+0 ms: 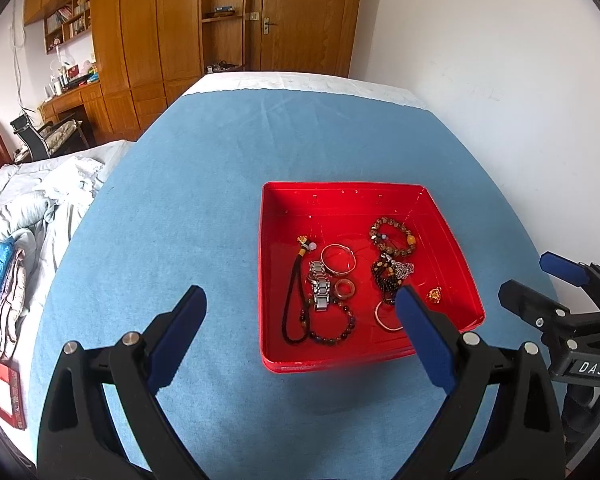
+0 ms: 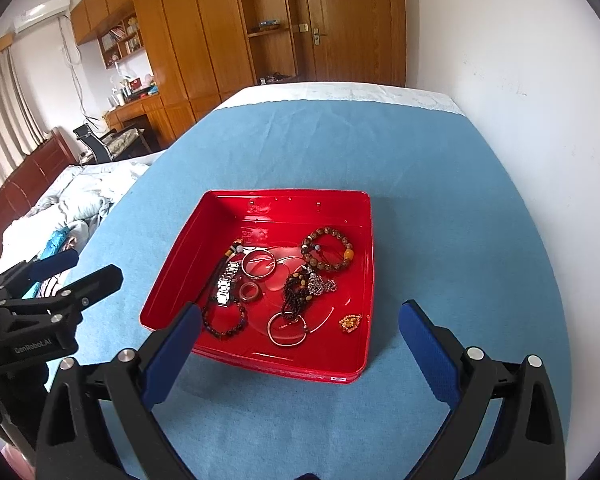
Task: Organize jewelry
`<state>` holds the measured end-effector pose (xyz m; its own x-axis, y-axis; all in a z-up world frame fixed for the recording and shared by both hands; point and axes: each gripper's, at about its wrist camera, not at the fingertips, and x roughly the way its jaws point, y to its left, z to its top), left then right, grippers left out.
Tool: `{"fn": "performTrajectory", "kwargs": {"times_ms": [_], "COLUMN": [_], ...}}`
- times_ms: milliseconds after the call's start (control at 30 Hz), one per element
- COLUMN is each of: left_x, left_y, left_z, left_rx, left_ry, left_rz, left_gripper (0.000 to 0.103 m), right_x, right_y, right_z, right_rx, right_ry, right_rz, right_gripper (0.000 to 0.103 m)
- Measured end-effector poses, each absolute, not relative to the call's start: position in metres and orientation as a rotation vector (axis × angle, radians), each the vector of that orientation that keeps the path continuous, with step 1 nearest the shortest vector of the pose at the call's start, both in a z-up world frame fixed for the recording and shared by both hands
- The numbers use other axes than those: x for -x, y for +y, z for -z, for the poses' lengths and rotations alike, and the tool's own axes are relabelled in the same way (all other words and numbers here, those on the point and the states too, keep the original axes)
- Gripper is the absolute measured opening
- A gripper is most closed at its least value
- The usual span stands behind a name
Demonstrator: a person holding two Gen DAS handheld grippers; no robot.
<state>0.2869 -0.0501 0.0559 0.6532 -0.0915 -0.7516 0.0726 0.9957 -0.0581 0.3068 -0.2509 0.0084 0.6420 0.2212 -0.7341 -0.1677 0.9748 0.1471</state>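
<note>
My left tongs (image 1: 300, 320) and right tongs (image 2: 300, 344) both gape wide and empty, just short of the red tray (image 2: 364, 280) holding the jewelry — bracelets (image 2: 327, 249), watch (image 2: 226, 284), chains lie tangled, so one pinch might drag several out.

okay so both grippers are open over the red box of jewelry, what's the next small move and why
Probably lower the right gripper toward the small gold pendant in the red box. It lies apart from the tangled dark bead strand, so it looks easiest to pinch alone. Both grippers are open and hold nothing; the left gripper can wait.
</note>
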Motion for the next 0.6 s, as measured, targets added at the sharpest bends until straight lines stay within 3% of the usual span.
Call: {"fn": "performTrajectory", "kwargs": {"times_ms": [600], "left_x": [-0.2892], "left_y": [-0.0492], "left_z": [-0.0536], "left_rx": [0.015], "left_ry": [0.854], "left_rz": [0.091], "left_gripper": [0.095], "right_x": [-0.3093], "right_y": [-0.2499], "right_z": [-0.0073], "right_rx": [-0.063], "right_ry": [0.849], "right_rz": [-0.224], "right_gripper": [0.099]}}
